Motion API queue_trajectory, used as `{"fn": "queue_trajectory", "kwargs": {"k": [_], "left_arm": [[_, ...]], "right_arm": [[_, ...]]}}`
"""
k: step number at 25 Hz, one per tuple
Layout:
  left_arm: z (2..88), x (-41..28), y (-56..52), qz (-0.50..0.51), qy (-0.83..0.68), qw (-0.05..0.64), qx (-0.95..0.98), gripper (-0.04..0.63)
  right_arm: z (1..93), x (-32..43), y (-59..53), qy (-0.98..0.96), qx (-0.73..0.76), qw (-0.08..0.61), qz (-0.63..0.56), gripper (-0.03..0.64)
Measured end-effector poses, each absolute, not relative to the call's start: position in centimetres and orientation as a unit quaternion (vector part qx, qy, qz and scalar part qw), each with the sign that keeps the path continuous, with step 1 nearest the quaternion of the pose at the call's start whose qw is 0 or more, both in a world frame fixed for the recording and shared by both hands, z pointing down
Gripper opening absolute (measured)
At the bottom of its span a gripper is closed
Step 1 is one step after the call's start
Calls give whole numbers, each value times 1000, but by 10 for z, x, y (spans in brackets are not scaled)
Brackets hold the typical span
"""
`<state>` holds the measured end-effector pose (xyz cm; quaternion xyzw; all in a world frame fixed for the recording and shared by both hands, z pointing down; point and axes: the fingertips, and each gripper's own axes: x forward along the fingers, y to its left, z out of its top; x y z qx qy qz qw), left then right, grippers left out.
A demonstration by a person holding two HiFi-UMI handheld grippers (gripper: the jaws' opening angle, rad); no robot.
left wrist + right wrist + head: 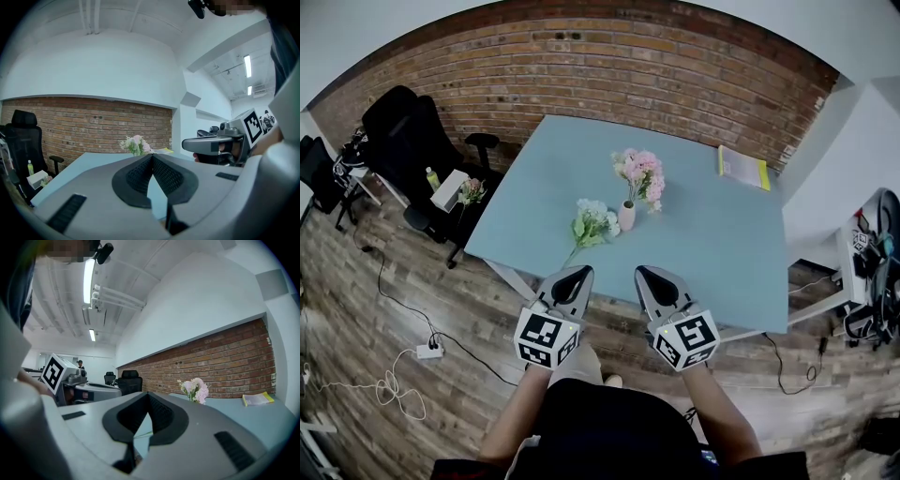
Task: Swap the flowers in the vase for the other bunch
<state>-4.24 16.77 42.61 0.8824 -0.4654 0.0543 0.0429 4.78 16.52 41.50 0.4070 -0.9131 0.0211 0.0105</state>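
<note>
Behind the vase [626, 217], past the far edge of the furniture it stands on, a red brick wall [581, 66] spans the room. A wooden floor [356, 309] spreads on the near side of the vase and to its left. The pale blue tabletop [703, 234] carries the vase roughly at its middle. A black office chair [403, 131] stands well to the left of the vase, off the tabletop and near the wall.

Nearer than the vase, at the tabletop's front edge, the left hand-held gripper [577, 273] points toward it, its jaws shut tip to tip with nothing gripped. The right hand-held gripper [645, 273] is beside it, slightly right of the vase's line, its jaws likewise closed on themselves. Both are well apart from the vase.

A pink bunch [642, 171] stands upright in the vase, its blooms spreading above and a little right of the neck. A white bunch [593, 222] lies flat on the tabletop just left of the vase, its blooms close to the vase and its stems trailing toward the front edge. A yellow booklet [742, 167] lies well to the right of the vase, toward the far edge.
</note>
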Motion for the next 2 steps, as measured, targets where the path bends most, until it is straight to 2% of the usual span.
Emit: {"fn": "queue_trajectory", "kwargs": {"k": [2], "left_arm": [[427,-41,172,56,-466,45,882,9]], "right_arm": [[415,50,169,-913,408,10,22,12]]}}
